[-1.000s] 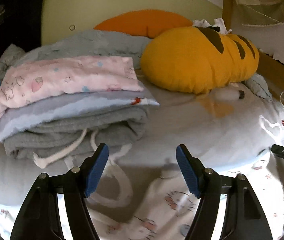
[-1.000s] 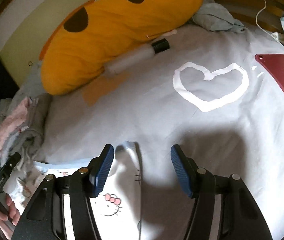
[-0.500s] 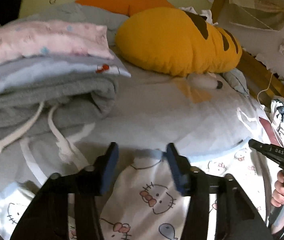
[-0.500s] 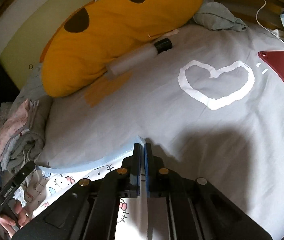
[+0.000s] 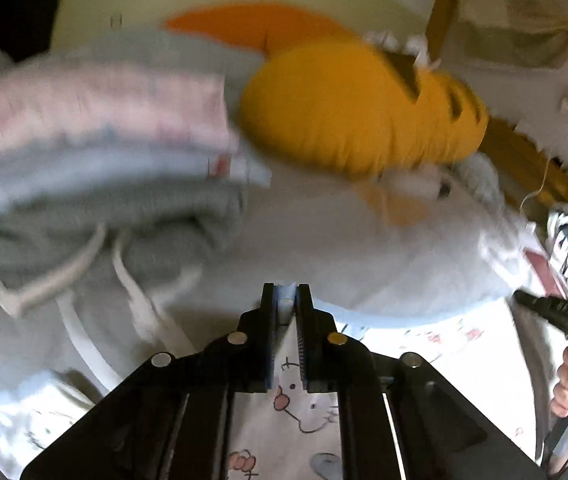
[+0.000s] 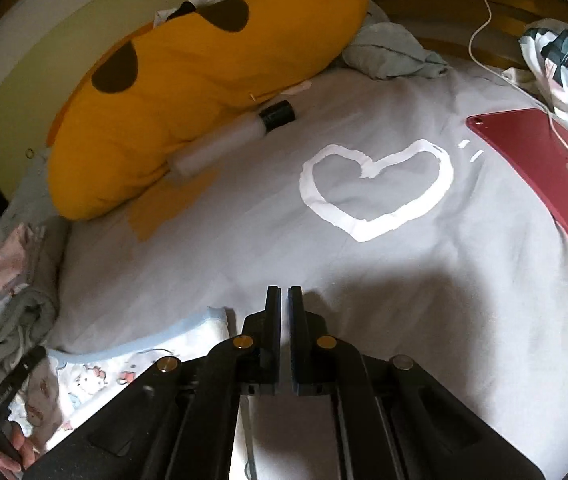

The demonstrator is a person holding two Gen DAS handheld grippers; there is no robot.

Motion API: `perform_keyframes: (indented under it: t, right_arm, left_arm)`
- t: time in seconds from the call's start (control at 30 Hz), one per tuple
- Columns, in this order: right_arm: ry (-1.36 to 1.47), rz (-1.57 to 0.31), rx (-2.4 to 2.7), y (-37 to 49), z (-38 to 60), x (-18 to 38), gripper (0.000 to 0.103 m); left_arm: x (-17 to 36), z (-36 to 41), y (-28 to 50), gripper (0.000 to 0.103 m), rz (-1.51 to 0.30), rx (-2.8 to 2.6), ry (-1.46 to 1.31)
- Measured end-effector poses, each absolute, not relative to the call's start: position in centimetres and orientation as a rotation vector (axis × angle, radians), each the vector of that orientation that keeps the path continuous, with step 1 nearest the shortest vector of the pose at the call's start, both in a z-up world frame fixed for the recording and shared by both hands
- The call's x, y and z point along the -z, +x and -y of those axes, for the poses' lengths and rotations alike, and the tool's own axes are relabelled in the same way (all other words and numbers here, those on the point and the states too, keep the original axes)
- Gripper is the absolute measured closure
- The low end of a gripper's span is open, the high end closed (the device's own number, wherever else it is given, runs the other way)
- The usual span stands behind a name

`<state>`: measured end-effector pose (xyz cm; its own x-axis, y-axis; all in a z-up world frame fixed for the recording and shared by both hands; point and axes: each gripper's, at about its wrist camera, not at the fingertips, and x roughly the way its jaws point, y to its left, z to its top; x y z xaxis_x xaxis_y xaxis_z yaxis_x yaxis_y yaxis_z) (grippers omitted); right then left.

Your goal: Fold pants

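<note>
Pinching the blue-trimmed edge of the cartoon-print pants [image 5: 304, 412] at the bed's [image 6: 364, 280] near edge, the left gripper [image 5: 285, 304] has just been closing on cloth while the right gripper [image 6: 284, 300], jaws pressed together, is gripping alongside, both needing a level, even lift.

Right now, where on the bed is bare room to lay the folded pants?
Bare grey cover lies around the white heart, between the yellow cushion and the red tablet. The left side is crowded by the stack of folded clothes.
</note>
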<state>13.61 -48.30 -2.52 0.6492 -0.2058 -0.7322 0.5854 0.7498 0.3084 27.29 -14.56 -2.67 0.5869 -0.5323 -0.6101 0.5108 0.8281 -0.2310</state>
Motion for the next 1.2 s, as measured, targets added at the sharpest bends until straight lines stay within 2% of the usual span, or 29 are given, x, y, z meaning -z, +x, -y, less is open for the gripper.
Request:
perform_keyframes:
  t: [0.1, 0.23, 0.43, 0.6, 0.7, 0.8, 0.97, 1.2]
  right_arm:
    - [0.608, -0.758, 0.408, 14.0, 48.1, 2.9, 0.100]
    - [0.626, -0.792, 0.303, 15.0, 47.1, 3.6, 0.089]
    - [0.651, -0.801, 0.190, 15.6, 46.0, 4.2, 0.085]
    - [0.626, -0.849, 0.231, 17.6, 45.6, 6.4, 0.085]
    - [0.596, -0.823, 0.247, 17.3, 45.4, 5.9, 0.098]
    - [0.583, -0.793, 0.268, 17.1, 45.4, 5.4, 0.099]
    - [0.457, -0.872, 0.338, 18.3, 44.2, 6.1, 0.099]
    - [0.380, -0.876, 0.358, 18.6, 43.4, 6.0, 0.098]
  left_arm:
    - [2.1, 14.3, 27.2, 0.095, -0.670, 0.549, -0.006]
    - [3.4, 14.3, 28.7, 0.095, -0.719, 0.514, -0.002]
    - [4.8, 14.5, 29.6, 0.094, -0.780, 0.498, -0.009]
    - [6.4, 15.3, 30.2, 0.094, -0.856, 0.484, 0.022]
    - [6.4, 15.0, 30.2, 0.094, -0.860, 0.485, 0.005]
    - [6.5, 14.8, 30.4, 0.094, -0.868, 0.489, -0.007]
    - [6.5, 15.2, 30.3, 0.090, -0.869, 0.482, 0.021]
    - [6.2, 15.3, 30.3, 0.060, -0.857, 0.451, 0.028]
